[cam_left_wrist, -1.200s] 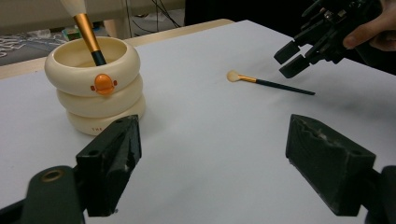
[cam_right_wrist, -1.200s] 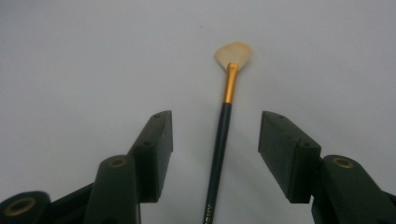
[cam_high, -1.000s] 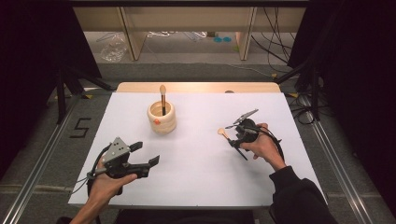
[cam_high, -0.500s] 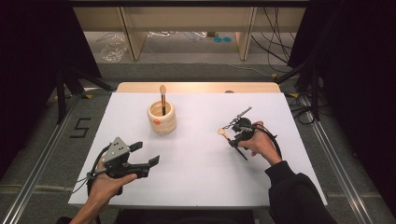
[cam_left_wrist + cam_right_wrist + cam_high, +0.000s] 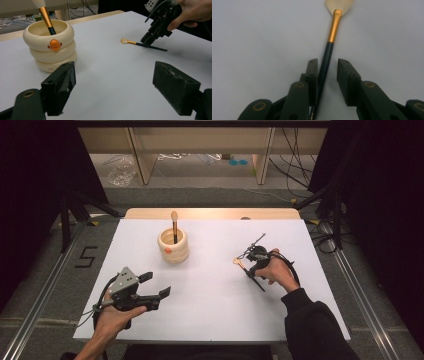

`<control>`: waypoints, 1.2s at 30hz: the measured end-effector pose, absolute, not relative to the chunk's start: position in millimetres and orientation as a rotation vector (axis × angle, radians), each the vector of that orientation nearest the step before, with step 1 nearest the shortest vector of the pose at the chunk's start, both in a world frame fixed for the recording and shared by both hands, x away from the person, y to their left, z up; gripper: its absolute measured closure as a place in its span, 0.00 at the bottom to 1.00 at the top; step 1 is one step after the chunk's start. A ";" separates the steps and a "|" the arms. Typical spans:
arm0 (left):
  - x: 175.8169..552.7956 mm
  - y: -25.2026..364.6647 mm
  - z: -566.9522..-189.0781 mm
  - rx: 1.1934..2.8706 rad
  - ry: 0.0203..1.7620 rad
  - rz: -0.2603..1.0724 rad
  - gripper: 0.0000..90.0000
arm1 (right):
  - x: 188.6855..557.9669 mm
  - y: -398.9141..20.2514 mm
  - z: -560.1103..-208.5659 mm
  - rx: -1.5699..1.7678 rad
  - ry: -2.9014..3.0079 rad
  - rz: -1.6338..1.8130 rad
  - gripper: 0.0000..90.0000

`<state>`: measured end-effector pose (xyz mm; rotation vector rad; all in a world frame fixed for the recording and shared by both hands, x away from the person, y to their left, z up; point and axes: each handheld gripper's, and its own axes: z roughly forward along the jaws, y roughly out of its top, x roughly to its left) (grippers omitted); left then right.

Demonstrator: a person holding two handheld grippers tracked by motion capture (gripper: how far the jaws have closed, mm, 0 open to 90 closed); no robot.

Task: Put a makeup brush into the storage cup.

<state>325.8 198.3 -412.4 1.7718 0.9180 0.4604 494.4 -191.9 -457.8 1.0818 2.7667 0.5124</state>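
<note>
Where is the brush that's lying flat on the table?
In the high view the brush lies on the right half of the white table, right of the cream cup, its black handle between the right gripper's jaws.

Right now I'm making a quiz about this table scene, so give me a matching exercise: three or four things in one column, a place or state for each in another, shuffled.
Things:
1. holder
2. brush on the table
3. left gripper
4. right gripper

Places or states:
A. lying flat between two jaws that have just been closing
B. jaws wide apart, nothing between them
C. standing upright with a second brush in it
D. set around a dark handle, a gap left at one jaw

Pairs: 1-C, 2-A, 3-B, 4-D
</note>
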 end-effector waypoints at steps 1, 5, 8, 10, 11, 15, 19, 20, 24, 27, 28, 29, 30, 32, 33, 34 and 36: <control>326.1 198.9 -412.1 1.780 0.906 0.468 0.21 | 494.4 -191.8 -458.2 1.082 2.767 0.507 0.81; 326.1 198.7 -412.1 1.779 0.907 0.465 0.21 | 494.3 -191.4 -458.0 1.065 2.774 0.497 0.84; 326.1 198.6 -412.2 1.781 0.905 0.465 0.21 | 494.7 -191.0 -457.3 1.065 2.784 0.475 0.86; 326.1 198.5 -412.2 1.779 0.906 0.464 0.21 | 495.5 -190.2 -456.8 1.066 2.792 0.460 0.86; 326.1 198.5 -412.2 1.779 0.906 0.464 0.21 | 496.6 -189.7 -456.8 1.051 2.797 0.453 0.87; 326.3 198.8 -412.4 1.777 0.907 0.461 0.22 | 497.8 -186.6 -455.6 1.065 2.815 0.413 0.88; 325.4 198.3 -412.4 1.770 0.922 0.456 0.22 | 498.9 -185.7 -455.4 1.053 2.827 0.396 0.91; 325.6 198.4 -412.4 1.770 0.918 0.454 0.22 | 498.4 -185.7 -455.0 1.065 2.832 0.389 0.92; 325.6 198.6 -412.2 1.769 0.919 0.455 0.22 | 497.9 -185.9 -455.3 1.074 2.834 0.387 0.93; 325.9 198.3 -412.5 1.763 0.915 0.452 0.22 | 498.2 -185.4 -454.6 1.053 2.840 0.359 0.93; 325.8 198.3 -412.5 1.763 0.916 0.453 0.22 | 498.1 -185.2 -454.4 1.048 2.842 0.351 0.93; 325.9 198.3 -412.5 1.764 0.916 0.453 0.22 | 498.0 -184.8 -454.3 1.047 2.842 0.351 0.93; 325.9 198.4 -412.5 1.763 0.916 0.452 0.22 | 497.9 -184.8 -454.2 1.041 2.844 0.350 0.93; 325.9 198.5 -412.5 1.762 0.917 0.454 0.22 | 497.9 -184.5 -454.1 1.036 2.846 0.344 0.93; 325.7 198.9 -412.2 1.767 0.914 0.456 0.22 | 498.0 -184.5 -454.1 1.030 2.847 0.343 0.93; 325.7 199.4 -411.6 1.774 0.909 0.463 0.23 | 498.0 -184.4 -454.0 1.023 2.849 0.341 0.93; 325.6 199.3 -411.4 1.773 0.909 0.463 0.23 | 497.6 -184.1 -454.0 1.012 2.849 0.336 0.93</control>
